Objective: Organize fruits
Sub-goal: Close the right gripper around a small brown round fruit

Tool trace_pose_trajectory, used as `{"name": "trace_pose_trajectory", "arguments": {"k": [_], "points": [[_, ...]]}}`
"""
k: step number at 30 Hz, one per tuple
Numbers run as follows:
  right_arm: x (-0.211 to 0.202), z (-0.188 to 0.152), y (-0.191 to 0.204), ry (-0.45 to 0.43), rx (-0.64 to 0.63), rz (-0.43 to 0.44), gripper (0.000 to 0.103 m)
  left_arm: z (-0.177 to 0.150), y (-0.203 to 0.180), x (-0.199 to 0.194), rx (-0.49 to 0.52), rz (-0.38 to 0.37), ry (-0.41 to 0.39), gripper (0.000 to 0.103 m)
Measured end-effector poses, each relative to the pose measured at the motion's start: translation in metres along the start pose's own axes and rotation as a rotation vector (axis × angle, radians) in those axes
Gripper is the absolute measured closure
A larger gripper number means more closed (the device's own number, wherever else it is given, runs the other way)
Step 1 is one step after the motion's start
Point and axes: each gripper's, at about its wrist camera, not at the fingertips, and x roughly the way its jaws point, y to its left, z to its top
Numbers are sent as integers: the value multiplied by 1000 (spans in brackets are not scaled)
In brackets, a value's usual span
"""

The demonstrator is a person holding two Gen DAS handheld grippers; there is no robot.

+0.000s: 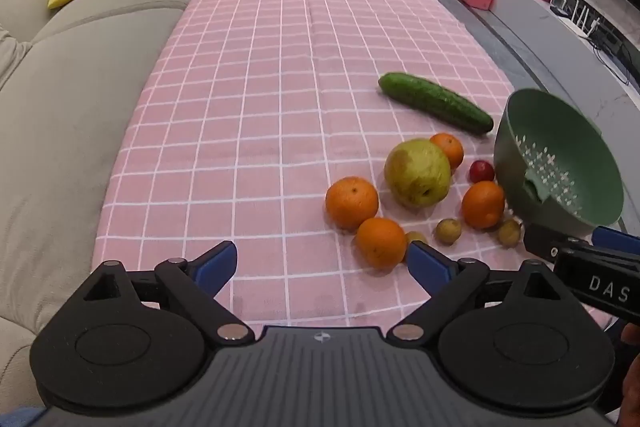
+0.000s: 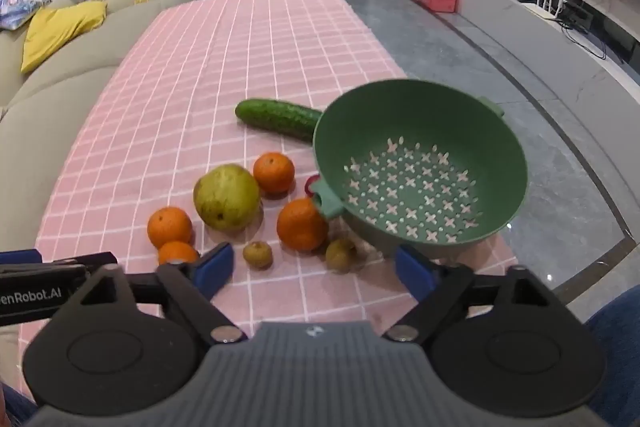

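Both grippers, left (image 1: pixel 322 263) and right (image 2: pixel 314 265), hang open and empty over the table (image 1: pixel 248 107). From the right one, the oranges (image 2: pixel 302 225) and pear (image 2: pixel 227 197) lie at eleven o'clock, the colander (image 2: pixel 420 167) at one.

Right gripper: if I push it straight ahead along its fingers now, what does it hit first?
Probably a small brownish fruit or the pink checked cloth around it. The right gripper stands open and empty, angled down at that spot, with the green colander off to its right. Depth is uncertain.
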Motion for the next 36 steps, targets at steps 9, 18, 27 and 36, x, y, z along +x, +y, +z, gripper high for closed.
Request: {"name": "trace_pose_trajectory", "arguments": {"k": [9, 18, 27, 36], "points": [[23, -8, 2, 46, 4, 61, 34, -4, 1, 17, 9, -51, -3, 0], [32, -6, 5, 57, 6, 77, 41, 3, -3, 27, 13, -97, -3, 1], [31, -4, -1, 50, 11, 52, 41, 6, -6, 44, -13, -212, 33, 19], [39, -6, -1, 76, 13, 75, 41, 4, -13, 60, 19, -180, 5, 27]]}}
